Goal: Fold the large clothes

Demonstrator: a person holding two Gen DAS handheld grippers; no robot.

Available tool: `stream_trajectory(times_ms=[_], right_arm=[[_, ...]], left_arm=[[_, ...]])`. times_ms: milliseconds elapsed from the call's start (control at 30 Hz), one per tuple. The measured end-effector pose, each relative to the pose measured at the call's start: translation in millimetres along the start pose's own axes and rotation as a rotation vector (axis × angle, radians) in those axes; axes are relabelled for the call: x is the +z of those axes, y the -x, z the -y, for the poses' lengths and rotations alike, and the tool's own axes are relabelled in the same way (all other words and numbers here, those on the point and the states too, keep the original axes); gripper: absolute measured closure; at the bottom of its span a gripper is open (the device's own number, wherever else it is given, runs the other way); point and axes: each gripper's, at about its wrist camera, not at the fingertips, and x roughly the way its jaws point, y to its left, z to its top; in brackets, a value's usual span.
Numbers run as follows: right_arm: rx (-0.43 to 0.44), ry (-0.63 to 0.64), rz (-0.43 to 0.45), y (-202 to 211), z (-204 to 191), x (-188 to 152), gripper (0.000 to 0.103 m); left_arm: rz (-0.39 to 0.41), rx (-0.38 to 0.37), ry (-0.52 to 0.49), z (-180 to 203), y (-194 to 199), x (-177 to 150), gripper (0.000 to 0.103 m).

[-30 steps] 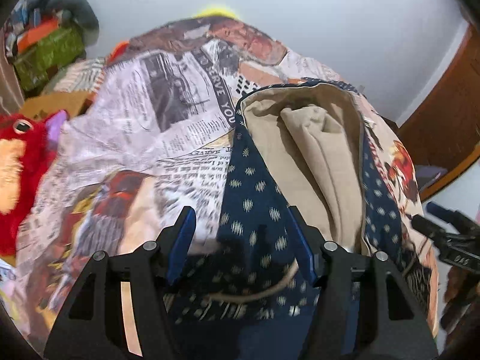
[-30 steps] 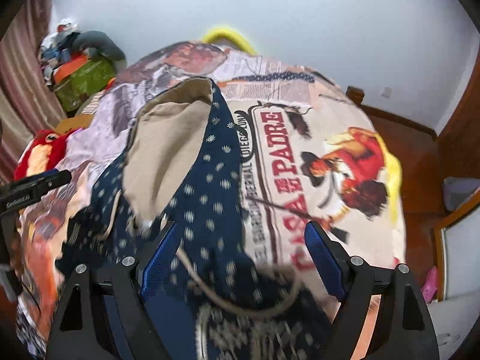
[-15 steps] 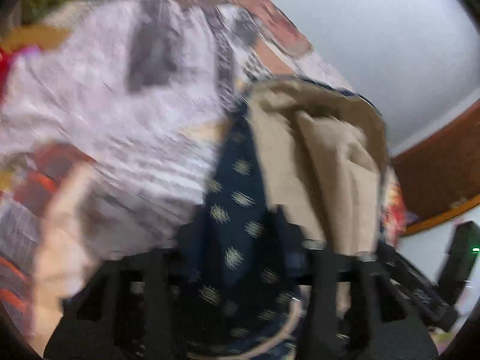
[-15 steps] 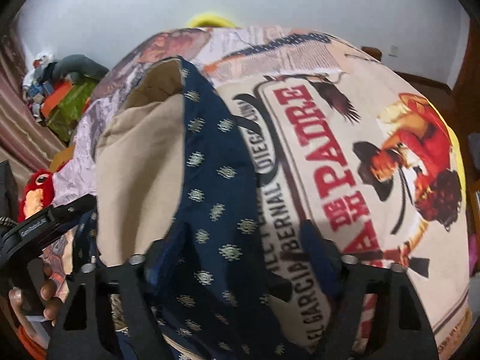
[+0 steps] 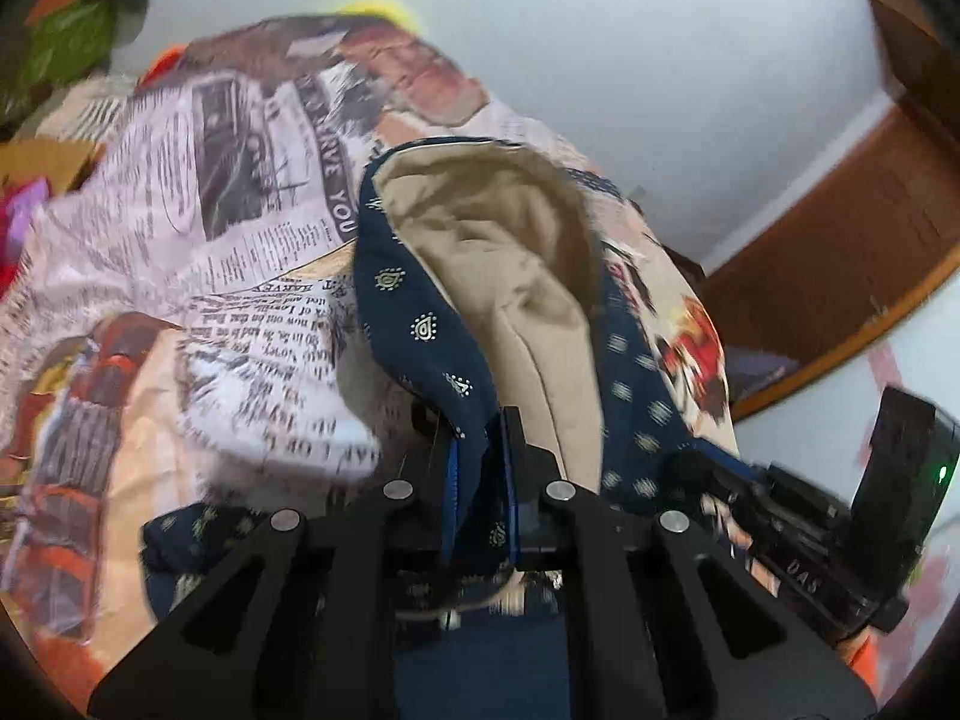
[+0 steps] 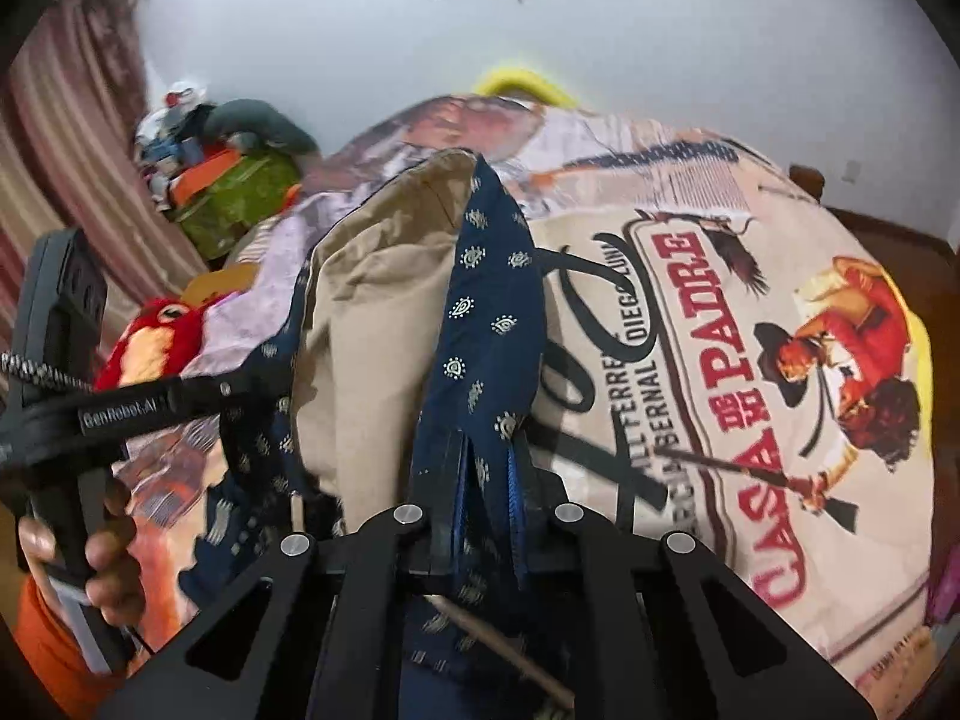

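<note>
Your left wrist camera sits just behind its fingers, looking forward over the printed bedspread [image 5: 180, 276] toward the white wall at 12 o'clock. Your right wrist camera faces likewise, close in. Both views share the navy garment [image 5: 420, 312] [image 6: 492, 324], and each shows the other gripper low down: at 4 o'clock on the left, 8 o'clock on the right.

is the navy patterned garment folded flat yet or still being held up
Not folded flat: the navy garment is pinched in the left gripper and right gripper, its beige lining gaping open.
</note>
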Motion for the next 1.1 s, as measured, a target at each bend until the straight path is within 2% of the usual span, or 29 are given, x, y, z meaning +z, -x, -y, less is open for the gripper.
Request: stream_trajectory(times_ms=[167,267,500,600,700,767,800,833,900,967,1100], right_arm=[[0.013,0.071,0.032,51,-19,-24,0.094],[0.013,0.115,0.039,75,-31,-41,0.094],[0.002,0.170,0.005,104,-46,-84,0.094],[0.001,0.158,-0.006,110,-45,-89,0.094],[-0.011,0.136,-0.022,111,-41,-82,0.092],[-0.026,0.126,-0.018,111,-39,-75,0.086],[-0.027,0.120,-0.016,109,-38,-71,0.073],[-0.024,0.112,-0.012,108,-38,-68,0.051],[-0.010,0.100,0.026,106,-38,-60,0.031],[-0.012,0.114,0.039,99,-43,-51,0.031],[-0.033,0.124,0.031,66,-55,-25,0.031]], left_arm=[[-0.004,0.003,-0.082,17,45,-36,0.092],[-0.025,0.009,-0.112,20,55,-56,0.097],[-0.106,0.067,-0.141,13,62,-107,0.098],[-0.106,0.095,-0.141,7,69,-114,0.097],[-0.079,0.098,-0.129,2,80,-108,0.096],[-0.052,0.109,-0.122,-2,88,-99,0.088],[-0.037,0.122,-0.124,-3,90,-94,0.078],[-0.021,0.141,-0.130,-5,91,-90,0.069],[0.003,0.171,-0.139,-9,92,-83,0.063],[0.009,0.204,-0.133,-16,87,-74,0.063],[0.010,0.210,-0.087,-31,71,-56,0.063]])
